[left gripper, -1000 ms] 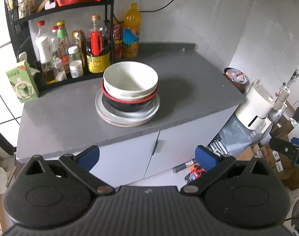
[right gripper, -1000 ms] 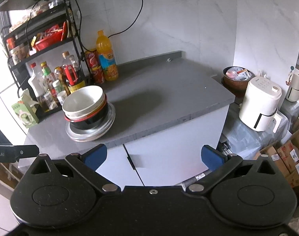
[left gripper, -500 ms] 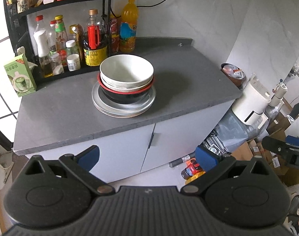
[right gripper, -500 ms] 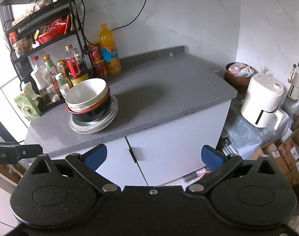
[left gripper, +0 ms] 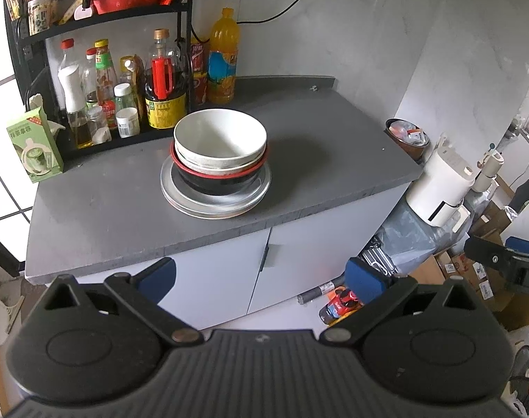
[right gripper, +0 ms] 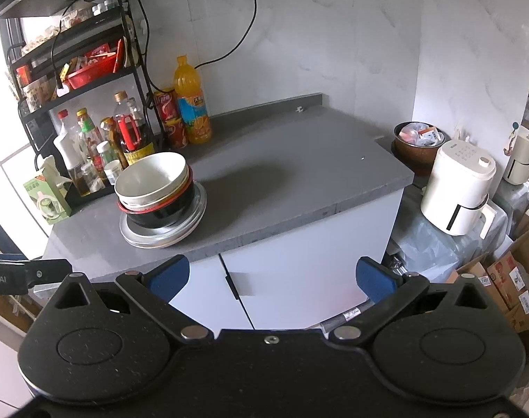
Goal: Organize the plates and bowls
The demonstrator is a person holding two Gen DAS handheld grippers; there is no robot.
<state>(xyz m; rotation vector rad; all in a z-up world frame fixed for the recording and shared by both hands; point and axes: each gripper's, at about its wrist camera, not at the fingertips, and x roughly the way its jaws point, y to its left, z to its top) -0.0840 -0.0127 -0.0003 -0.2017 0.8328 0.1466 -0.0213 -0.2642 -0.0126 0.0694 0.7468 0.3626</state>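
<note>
A single stack stands on the grey counter (left gripper: pixel 118 209) (right gripper: pixel 299 181): a white bowl (left gripper: pixel 219 139) (right gripper: pixel 152 177) on top, a black bowl with a red rim (left gripper: pixel 219 181) (right gripper: pixel 163 212) under it, and metal plates (left gripper: pixel 215 205) (right gripper: pixel 166 233) at the bottom. My left gripper (left gripper: pixel 261 278) is open and empty, held off the counter's front edge, in front of the cabinet doors. My right gripper (right gripper: pixel 269 275) is open and empty too, well back from the counter and to the right of the stack.
A black rack (left gripper: pixel 100 24) of bottles and jars stands at the counter's back left, with an orange drink bottle (right gripper: pixel 192 101) and red cans (right gripper: pixel 170 118) beside it. A green carton (left gripper: pixel 34 149) sits at the left edge. A white appliance (right gripper: pixel 459 188) and cardboard boxes (right gripper: pixel 508 278) stand on the right.
Both grippers have drawn back and up from the counter, so the stack looks smaller and more of the cabinet front shows. The stack has not moved.
</note>
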